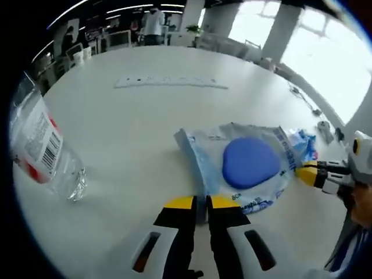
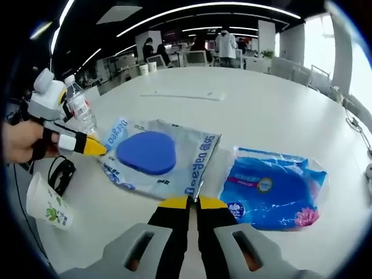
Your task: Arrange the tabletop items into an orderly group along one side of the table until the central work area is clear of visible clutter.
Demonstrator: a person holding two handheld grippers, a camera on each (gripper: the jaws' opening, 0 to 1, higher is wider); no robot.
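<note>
Here both grippers pinch opposite edges of the clear wipes packet mid-table: left gripper, right gripper. Uneven pulling could tear it or knock the water bottle.

A clear packet with a blue oval pad lies flat mid-bench; a blue packet at its 3 o'clock, water bottle at 10, paper cup at 8.

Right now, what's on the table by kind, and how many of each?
Plastic packs: 2, the clear pack with a blue pad, held at opposite edges by the left gripper and right gripper, and the blue pack.
Water bottle: 1
Paper cup: 1
Total: 4
</note>
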